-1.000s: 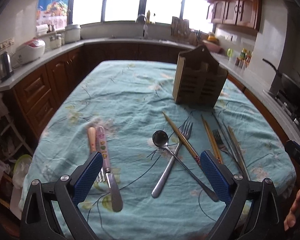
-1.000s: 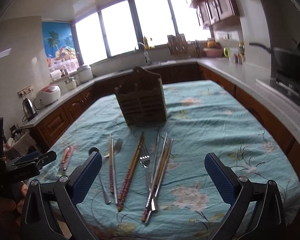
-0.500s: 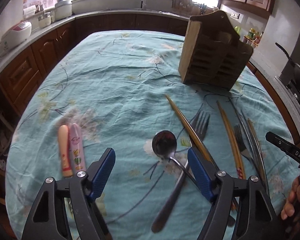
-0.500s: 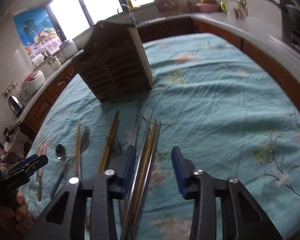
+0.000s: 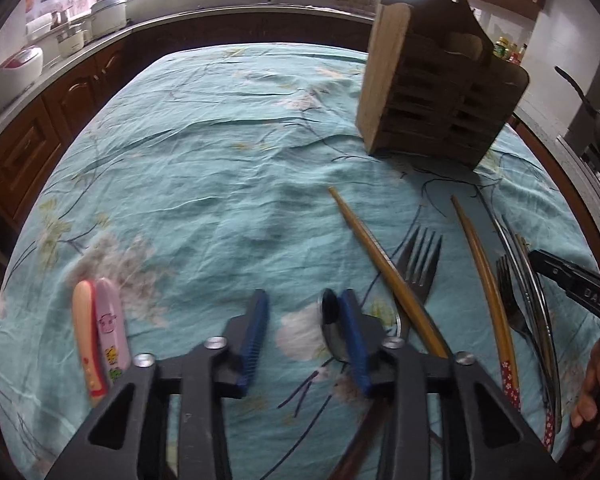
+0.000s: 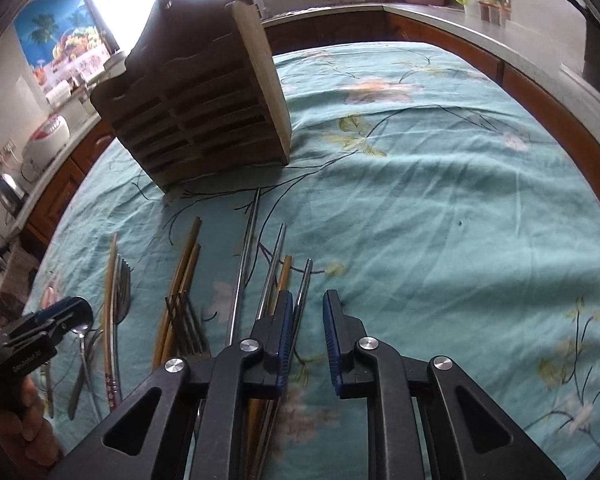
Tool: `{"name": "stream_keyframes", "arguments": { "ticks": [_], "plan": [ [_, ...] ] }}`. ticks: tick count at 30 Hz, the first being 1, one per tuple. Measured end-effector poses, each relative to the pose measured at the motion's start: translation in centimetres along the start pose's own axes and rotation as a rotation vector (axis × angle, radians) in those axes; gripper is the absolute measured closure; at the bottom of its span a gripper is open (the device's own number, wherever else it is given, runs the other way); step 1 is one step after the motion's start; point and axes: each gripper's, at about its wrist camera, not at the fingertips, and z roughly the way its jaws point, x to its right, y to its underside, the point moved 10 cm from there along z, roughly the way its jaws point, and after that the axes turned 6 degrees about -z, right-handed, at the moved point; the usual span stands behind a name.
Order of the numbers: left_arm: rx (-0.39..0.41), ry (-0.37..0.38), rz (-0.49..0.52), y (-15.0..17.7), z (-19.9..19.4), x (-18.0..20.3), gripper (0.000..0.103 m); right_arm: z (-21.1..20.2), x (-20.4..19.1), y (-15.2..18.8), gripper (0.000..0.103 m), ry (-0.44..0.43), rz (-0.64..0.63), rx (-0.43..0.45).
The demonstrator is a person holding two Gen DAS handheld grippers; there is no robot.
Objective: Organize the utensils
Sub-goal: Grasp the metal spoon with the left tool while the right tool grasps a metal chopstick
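Grippers have both dropped from wide-spread to low over the surface (image 5: 228, 152). The left gripper (image 5: 300, 340) is closing with only cloth between its jaws, the spoon (image 5: 332, 332) just right; the right gripper (image 6: 308, 332) is closing beside the metal chopsticks (image 6: 300, 304), holding nothing. Utensils lie loose near the wooden holder (image 6: 204, 100), so sorting is only starting.

The right gripper (image 6: 305, 322) hangs low over the teal tablecloth (image 6: 440, 200), its jaws closing with only cloth between them; metal chopsticks (image 6: 304, 292) lie just left. The wooden utensil holder (image 6: 204, 108) stands far left; the left gripper (image 6: 66, 312) is at the left edge.
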Motion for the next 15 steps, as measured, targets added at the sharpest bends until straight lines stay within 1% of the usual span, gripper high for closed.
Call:
{"name": "stream_keyframes", "arguments": {
  "ticks": [2,4,6,7,8,10,13,15],
  "plan": [
    [-0.002,0.017,0.012,0.0,0.2,0.4,0.086,0.2,-0.2,-0.2,0.088,0.022,-0.028,-0.002],
    [-0.008,0.040,0.014,0.1,0.2,0.6,0.095,0.5,-0.3,-0.5,0.088,0.037,-0.047,-0.002],
    [-0.013,0.061,0.013,0.1,0.2,0.7,0.096,0.7,-0.5,-0.8,0.090,0.057,-0.077,-0.009],
    [-0.016,0.078,0.008,0.0,0.1,0.7,0.096,0.8,-0.6,-0.8,0.095,0.067,-0.089,-0.012],
    [-0.019,0.095,0.001,0.0,-0.1,0.6,0.097,0.9,-0.7,-0.9,0.096,0.062,-0.095,-0.014],
    [-0.018,0.130,-0.016,-0.1,-0.7,0.4,0.098,1.0,-0.8,-1.0,0.096,0.032,-0.077,-0.016],
    [0.008,0.167,-0.023,-0.8,-2.1,0.2,0.098,0.5,-0.8,-1.1,0.097,-0.067,-0.008,-0.013],
    [0.033,0.175,-0.017,-1.3,-3.4,0.2,0.099,-0.4,-0.8,-1.4,0.098,-0.084,0.003,0.009]
  ]
}}
